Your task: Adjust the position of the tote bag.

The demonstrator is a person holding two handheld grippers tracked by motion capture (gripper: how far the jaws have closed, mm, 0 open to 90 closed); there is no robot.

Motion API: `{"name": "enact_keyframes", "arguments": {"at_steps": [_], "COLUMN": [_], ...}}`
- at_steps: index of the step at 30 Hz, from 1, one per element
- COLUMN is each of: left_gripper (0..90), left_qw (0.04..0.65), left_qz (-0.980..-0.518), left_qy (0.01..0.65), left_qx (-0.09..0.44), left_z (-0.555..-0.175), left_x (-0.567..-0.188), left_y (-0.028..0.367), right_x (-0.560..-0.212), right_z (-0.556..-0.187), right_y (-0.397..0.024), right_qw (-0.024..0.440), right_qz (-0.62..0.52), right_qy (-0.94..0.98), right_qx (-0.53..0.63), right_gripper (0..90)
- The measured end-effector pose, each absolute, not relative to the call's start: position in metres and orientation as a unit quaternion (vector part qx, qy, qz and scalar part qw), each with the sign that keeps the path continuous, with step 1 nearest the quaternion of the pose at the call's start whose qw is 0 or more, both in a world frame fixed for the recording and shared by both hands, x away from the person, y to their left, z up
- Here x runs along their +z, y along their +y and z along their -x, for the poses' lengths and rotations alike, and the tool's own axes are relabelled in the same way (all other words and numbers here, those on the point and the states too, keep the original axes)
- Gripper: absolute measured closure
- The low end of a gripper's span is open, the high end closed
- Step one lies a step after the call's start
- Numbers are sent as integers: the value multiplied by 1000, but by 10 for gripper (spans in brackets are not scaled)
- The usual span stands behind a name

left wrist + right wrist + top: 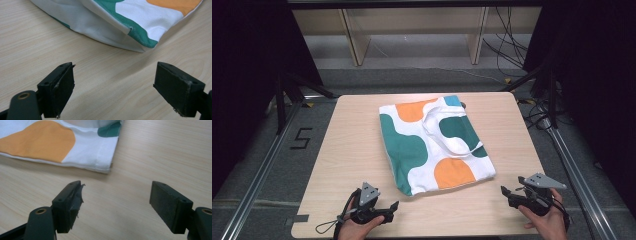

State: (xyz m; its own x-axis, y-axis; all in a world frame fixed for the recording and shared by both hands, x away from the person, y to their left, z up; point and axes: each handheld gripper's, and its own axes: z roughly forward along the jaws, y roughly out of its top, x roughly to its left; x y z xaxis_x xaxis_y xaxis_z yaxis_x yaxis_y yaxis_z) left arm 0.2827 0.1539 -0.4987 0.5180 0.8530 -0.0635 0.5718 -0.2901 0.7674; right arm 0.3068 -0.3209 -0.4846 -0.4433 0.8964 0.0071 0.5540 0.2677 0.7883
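Note:
A white cloth tote bag [432, 142] with green, orange and blue blobs lies flat in the middle of the table, its handles folded across it. My left gripper [393, 210] rests near the front edge, just short of the bag's near left corner [142, 47], open with nothing between its jaws. My right gripper [510, 192] sits at the front right, open and empty too, pointing toward the bag's near right corner [106, 167]. Bare wood shows between both pairs of pads [62, 87] [170, 205].
The light wooden table [352, 150] has bare room left and right of the bag. Black frame legs [279, 100] stand at both far corners, with rails [257, 180] along the sides. Cables [507, 50] trail on the floor behind.

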Motion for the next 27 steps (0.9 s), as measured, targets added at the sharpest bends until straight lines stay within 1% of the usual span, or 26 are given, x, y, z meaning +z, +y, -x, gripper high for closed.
{"name": "enact_keyframes", "arguments": {"at_steps": [3, 9, 10, 15, 16, 18, 19, 20, 21, 22, 24, 25, 27], "left_gripper": [153, 188, 197, 202, 199, 197, 196, 195, 192, 187, 185, 185, 184], "left_qw": [386, 392, 392, 395, 391, 394, 395, 396, 393, 407, 401, 405, 404], "left_qz": [-789, -782, -782, -780, -783, -781, -779, -778, -779, -769, -775, -771, -772], "left_qy": [440, 446, 446, 448, 445, 445, 447, 447, 451, 457, 454, 458, 455], "left_qx": [188, 186, 186, 188, 189, 191, 194, 194, 191, 184, 178, 180, 184], "left_z": [-284, -285, -285, -285, -284, -283, -283, -283, -283, -283, -284, -285, -287], "left_x": [-499, -498, -498, -498, -498, -497, -497, -497, -497, -499, -499, -500, -499], "left_y": [155, 153, 153, 153, 153, 153, 153, 153, 153, 151, 151, 150, 149], "right_x": [-482, -482, -483, -485, -485, -485, -485, -484, -484, -482, -481, -483, -483], "right_z": [-306, -310, -310, -314, -313, -313, -315, -312, -314, -311, -310, -312, -312], "right_y": [-319, -323, -324, -331, -332, -333, -337, -333, -335, -332, -330, -330, -330], "right_qw": [228, 240, 231, 222, 211, 209, 218, 200, 212, 205, 196, 209, 209], "right_qz": [-463, -449, -458, -481, -511, -513, -501, -522, -503, -511, -519, -508, -511], "right_qy": [768, 773, 771, 762, 745, 743, 746, 735, 744, 741, 739, 743, 743], "right_qx": [379, 378, 377, 372, 373, 376, 381, 383, 386, 384, 382, 382, 378], "right_gripper": [283, 281, 281, 282, 283, 283, 283, 283, 283, 283, 283, 283, 283]}}
